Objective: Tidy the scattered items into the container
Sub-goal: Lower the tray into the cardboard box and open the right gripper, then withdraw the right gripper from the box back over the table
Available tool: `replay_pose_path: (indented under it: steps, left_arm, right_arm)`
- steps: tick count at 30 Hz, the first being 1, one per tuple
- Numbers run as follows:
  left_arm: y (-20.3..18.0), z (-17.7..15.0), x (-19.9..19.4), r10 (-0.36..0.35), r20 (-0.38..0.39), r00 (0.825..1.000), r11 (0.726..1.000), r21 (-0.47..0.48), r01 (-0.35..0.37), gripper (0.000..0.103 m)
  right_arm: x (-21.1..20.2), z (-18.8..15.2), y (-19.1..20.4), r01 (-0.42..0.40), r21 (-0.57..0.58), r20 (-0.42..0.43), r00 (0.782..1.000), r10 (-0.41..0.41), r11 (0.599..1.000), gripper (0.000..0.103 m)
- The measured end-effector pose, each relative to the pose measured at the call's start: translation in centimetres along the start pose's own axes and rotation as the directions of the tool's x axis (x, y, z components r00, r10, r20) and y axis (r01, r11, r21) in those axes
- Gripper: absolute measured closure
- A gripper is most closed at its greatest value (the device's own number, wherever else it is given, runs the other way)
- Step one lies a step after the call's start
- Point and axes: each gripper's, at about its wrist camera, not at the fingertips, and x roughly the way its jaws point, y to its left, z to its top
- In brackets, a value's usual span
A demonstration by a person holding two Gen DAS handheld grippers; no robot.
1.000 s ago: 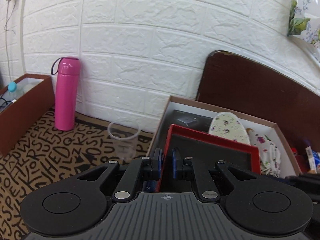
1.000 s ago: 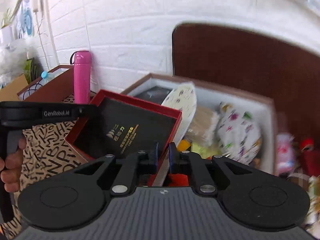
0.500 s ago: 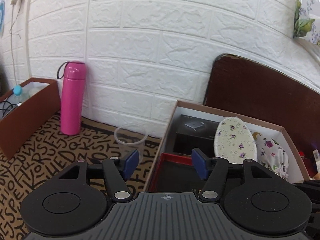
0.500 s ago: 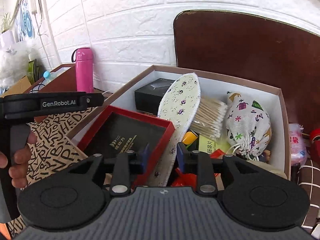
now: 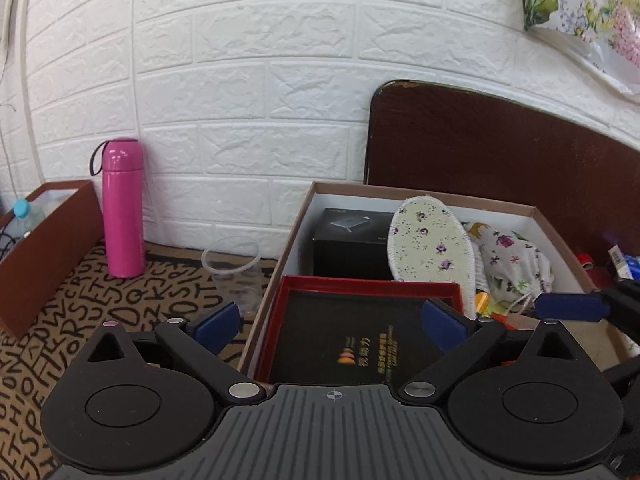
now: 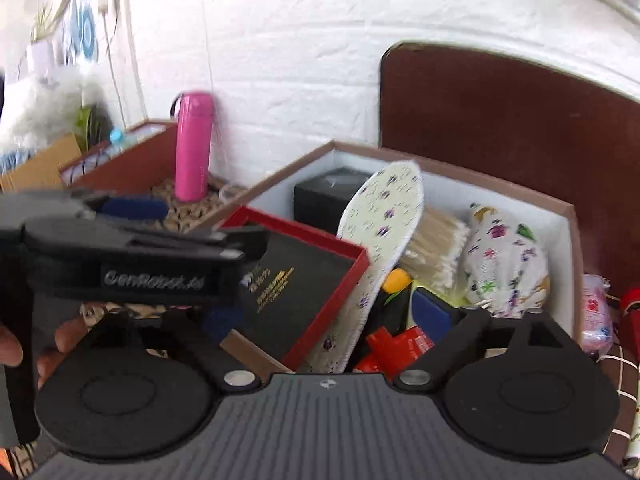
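Your left gripper (image 5: 332,326) is wide open and holds nothing. Your right gripper (image 6: 324,320) is wide open too, and it holds nothing.

The red box (image 5: 360,328) with the black inside lies in the big brown box (image 5: 424,196), at the near left corner. It leans a bit, with one edge up on the brown box's wall. Your left gripper hangs just above its near edge, one blue pad (image 5: 218,326) on each side.

Behind the red box sits a small black box (image 5: 352,240). A flowery shoe insole (image 5: 432,248) stands up beside it, leaning on the red box. Next to the insole are a bunch of cotton swabs (image 6: 436,248) and a flowery cloth bag (image 6: 508,264).

Outside the brown box, a clear cup (image 5: 234,272) stands on the letter mat (image 5: 80,320). A pink bottle (image 5: 122,208) stands by the white wall.
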Motion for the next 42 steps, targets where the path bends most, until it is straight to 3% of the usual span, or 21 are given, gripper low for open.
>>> replay_pose_path:
  steps: [9,17,24,32,39,42]
  left_arm:
    - [-2.6,-2.9,-7.7,-0.131,0.085,0.988,0.986,-0.094,0.139,0.0]
    - [-7.6,-8.2,-11.6,-0.215,0.103,0.971,0.97,-0.089,0.225,0.0]
    - [-14.0,-12.5,-11.3,-0.307,0.048,0.95,0.948,-0.074,0.31,0.0]
    - [-22.5,-14.8,-9.3,-0.434,-0.054,0.899,0.901,-0.016,0.434,0.0]
    - [-28.9,-15.2,-6.8,-0.453,-0.082,0.888,0.891,0.002,0.455,0.0]
    - [-31.2,-15.5,-5.6,-0.461,-0.098,0.882,0.886,0.003,0.463,0.0]
  right_arm:
    - [-8.1,-3.1,-2.1,-0.001,0.02,0.164,0.986,-0.002,1.0,0.0]
    - [-14.4,-9.6,-3.2,0.125,-0.032,0.246,0.963,-0.113,0.992,0.0]
    - [-18.9,-16.0,-6.5,0.242,0.015,0.245,0.94,-0.239,0.97,0.0]
    - [-23.2,-21.6,-13.6,0.375,0.119,0.2,0.898,-0.392,0.919,0.0]
    - [-25.0,-24.2,-21.8,0.478,0.053,0.163,0.862,-0.48,0.877,0.0]
    - [-24.7,-24.3,-25.3,0.465,0.07,0.127,0.873,-0.471,0.882,0.0]
